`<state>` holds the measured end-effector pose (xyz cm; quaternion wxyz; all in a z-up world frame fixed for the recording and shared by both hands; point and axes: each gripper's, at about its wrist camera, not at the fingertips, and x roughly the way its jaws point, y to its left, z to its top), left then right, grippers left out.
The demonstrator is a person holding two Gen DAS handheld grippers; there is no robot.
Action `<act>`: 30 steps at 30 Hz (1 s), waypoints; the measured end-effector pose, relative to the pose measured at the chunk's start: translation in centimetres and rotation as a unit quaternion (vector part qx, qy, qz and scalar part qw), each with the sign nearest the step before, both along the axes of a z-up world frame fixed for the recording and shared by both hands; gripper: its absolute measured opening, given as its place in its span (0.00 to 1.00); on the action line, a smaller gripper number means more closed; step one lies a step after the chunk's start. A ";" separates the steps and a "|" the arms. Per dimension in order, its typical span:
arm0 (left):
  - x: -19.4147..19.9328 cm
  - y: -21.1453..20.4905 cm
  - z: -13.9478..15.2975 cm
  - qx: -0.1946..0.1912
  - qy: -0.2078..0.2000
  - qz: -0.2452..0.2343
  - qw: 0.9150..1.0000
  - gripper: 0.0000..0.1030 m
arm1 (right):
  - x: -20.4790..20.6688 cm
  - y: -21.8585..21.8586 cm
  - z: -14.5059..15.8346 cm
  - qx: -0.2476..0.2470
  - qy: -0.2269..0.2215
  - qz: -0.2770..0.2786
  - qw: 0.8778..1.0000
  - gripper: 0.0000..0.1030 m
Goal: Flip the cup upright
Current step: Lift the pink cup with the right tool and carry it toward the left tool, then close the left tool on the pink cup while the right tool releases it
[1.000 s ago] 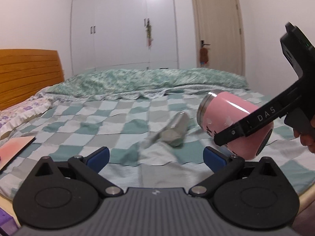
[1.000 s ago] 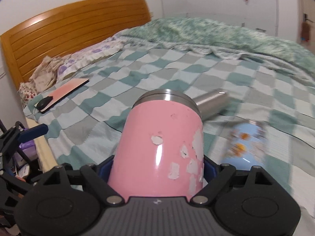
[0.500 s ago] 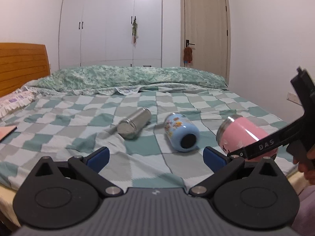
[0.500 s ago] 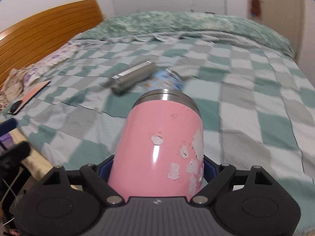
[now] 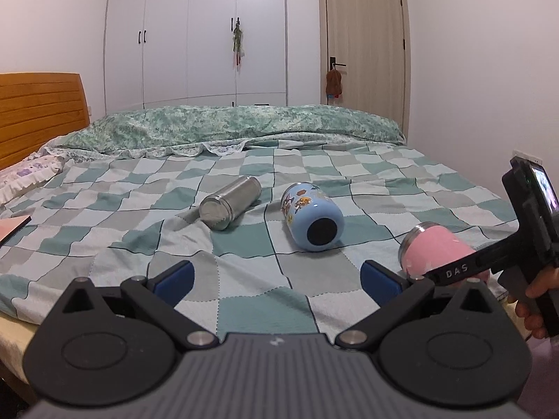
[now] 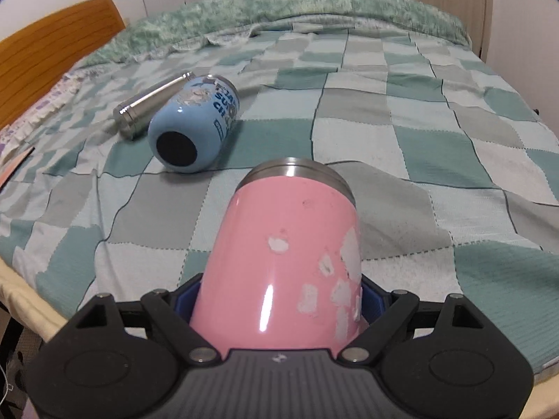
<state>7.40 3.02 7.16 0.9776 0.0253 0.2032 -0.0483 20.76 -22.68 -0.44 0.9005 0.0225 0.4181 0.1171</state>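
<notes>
Pink cup clamped in the right gripper, mid-flip over the near edge of the bed.

The right gripper (image 6: 279, 300) had its jaws closed on the lower body of the pink cup (image 6: 286, 255), held tilted with its steel rim pointing away over the checked blanket (image 6: 401, 139), nearer than the blue cup (image 6: 195, 129) and the steel bottle (image 6: 150, 108) lying beside it. The left gripper (image 5: 276, 276) hung with jaws wide apart, holding nothing. The step in hand looked like the turning itself; next would be rotating the wrist until the rim faced up, then setting the base down flat on the soft blanket before letting go.
</notes>
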 end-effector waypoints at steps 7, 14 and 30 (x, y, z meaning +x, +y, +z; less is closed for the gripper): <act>0.1 -0.8 0.1 0.008 0.001 -0.002 1.000 1.00 | 0.2 0.1 -0.6 -0.004 0.018 0.017 1.000 0.92; 0.3 -2.1 0.2 0.004 0.007 -0.005 1.000 1.00 | -2.6 -2.9 1.7 0.054 -0.058 0.019 0.997 0.98; 6.6 -12.0 -0.1 -0.020 0.109 -0.059 0.992 1.00 | -5.0 -14.9 1.0 0.095 -0.226 -0.063 0.967 1.00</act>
